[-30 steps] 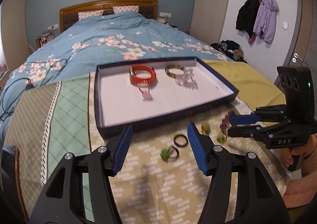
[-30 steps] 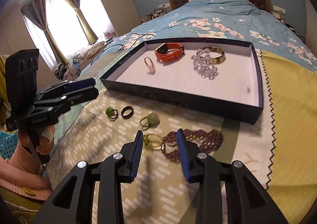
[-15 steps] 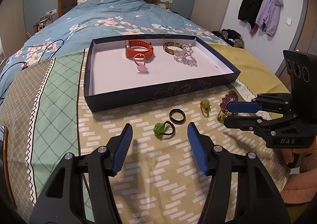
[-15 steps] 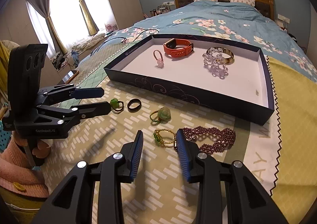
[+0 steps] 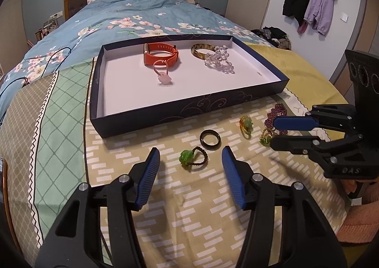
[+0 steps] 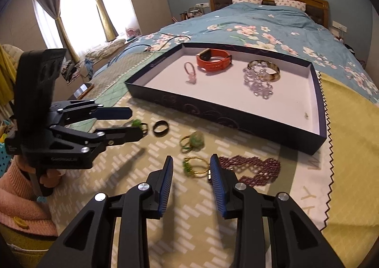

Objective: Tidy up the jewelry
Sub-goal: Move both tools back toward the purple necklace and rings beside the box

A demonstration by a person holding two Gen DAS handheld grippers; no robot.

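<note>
A dark blue tray [image 5: 189,108] [image 6: 225,116] on the bed holds an orange watch band [image 5: 161,53], a pink charm ring [image 5: 162,71], a tortoise bangle [image 5: 201,50] and a clear bead bracelet [image 5: 220,60]. In front of it lie a green-stone ring [image 5: 190,157] [image 6: 138,124], a black ring [image 5: 210,139] [image 6: 161,127], a pale green ring [image 6: 193,141], a gold ring [image 6: 196,166] and a purple bead bracelet [image 6: 251,169]. My left gripper [image 5: 190,159] is open around the green-stone ring. My right gripper [image 6: 191,167] is open around the gold ring.
The jewelry lies on a beige patterned cloth [image 5: 180,208] over a yellow cloth [image 6: 350,149]. Beyond the tray lie the blue floral duvet [image 5: 132,16] and a black cable [image 5: 35,64]. Coats [image 5: 312,5] hang on the right wall.
Both grippers have come lower and closer to the bed. The green-stone ring now sits between the left fingers and the gold ring between the right fingers. The right jaws stand wider.
</note>
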